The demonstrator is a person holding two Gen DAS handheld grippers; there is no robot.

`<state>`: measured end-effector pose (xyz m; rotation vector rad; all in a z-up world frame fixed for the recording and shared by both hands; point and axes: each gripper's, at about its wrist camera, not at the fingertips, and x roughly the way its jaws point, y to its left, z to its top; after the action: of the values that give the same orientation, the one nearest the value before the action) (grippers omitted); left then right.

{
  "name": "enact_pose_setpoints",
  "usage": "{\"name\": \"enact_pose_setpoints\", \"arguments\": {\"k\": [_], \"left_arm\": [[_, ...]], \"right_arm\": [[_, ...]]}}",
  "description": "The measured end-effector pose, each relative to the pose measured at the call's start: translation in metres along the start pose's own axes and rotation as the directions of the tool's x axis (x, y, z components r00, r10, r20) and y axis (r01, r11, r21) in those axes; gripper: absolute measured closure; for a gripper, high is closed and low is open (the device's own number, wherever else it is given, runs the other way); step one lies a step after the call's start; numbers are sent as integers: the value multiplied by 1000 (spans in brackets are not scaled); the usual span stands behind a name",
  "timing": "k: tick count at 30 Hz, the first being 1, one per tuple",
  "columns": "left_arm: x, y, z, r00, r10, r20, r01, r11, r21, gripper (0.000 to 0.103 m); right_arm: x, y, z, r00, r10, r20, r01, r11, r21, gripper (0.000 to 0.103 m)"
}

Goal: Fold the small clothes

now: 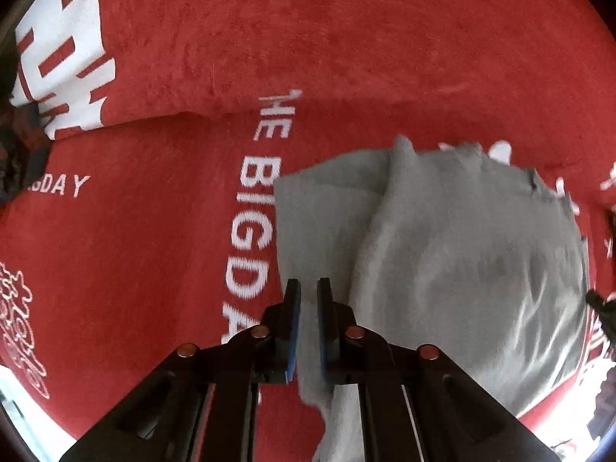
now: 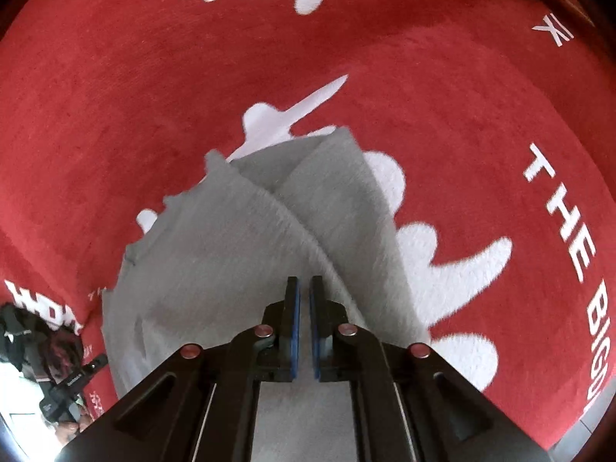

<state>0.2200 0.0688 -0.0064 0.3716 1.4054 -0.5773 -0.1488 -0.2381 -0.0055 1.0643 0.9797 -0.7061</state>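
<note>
A small grey garment (image 1: pixel 442 238) lies partly lifted and draped over a red carpet (image 1: pixel 269 38) with white lettering. My left gripper (image 1: pixel 308 288) is shut on the garment's near left edge, with grey cloth pinched between the blue pads. In the right wrist view the same grey garment (image 2: pixel 231 238) hangs in folds, a crease running down its middle. My right gripper (image 2: pixel 304 287) is shut on the garment's near edge and holds it up off the carpet.
The red carpet (image 2: pixel 423 77) fills both views, with white letters "THE BIGDAY" (image 1: pixel 254 208) and white figures (image 2: pixel 442 269). The other gripper and hand (image 2: pixel 57 377) show at the lower left of the right wrist view. A pale floor edge (image 1: pixel 23 404) shows at lower left.
</note>
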Motion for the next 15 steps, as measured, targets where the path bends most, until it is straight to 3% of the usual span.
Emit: {"name": "enact_pose_setpoints", "arguments": {"k": [8, 9, 12, 14, 15], "left_arm": [[-17, -18, -33, 999, 28, -27, -27, 999, 47, 94], [-17, -20, -37, 999, 36, -31, -34, 998, 51, 94], [-20, -23, -47, 997, 69, -30, -67, 996, 67, 94], [-21, -22, -52, 996, 82, -29, -80, 994, 68, 94], [-21, -22, -55, 996, 88, -30, -86, 994, 65, 85]], "right_arm": [[-9, 27, -44, 998, 33, -51, -34, 999, -24, 94], [-7, 31, -49, 997, 39, -61, -41, 999, -28, 91], [-7, 42, -66, 994, 56, -93, -61, 997, -46, 67], [-5, 50, -79, 991, 70, -115, -78, 995, -67, 63], [-4, 55, -85, 989, 75, -128, -85, 993, -78, 63]]}}
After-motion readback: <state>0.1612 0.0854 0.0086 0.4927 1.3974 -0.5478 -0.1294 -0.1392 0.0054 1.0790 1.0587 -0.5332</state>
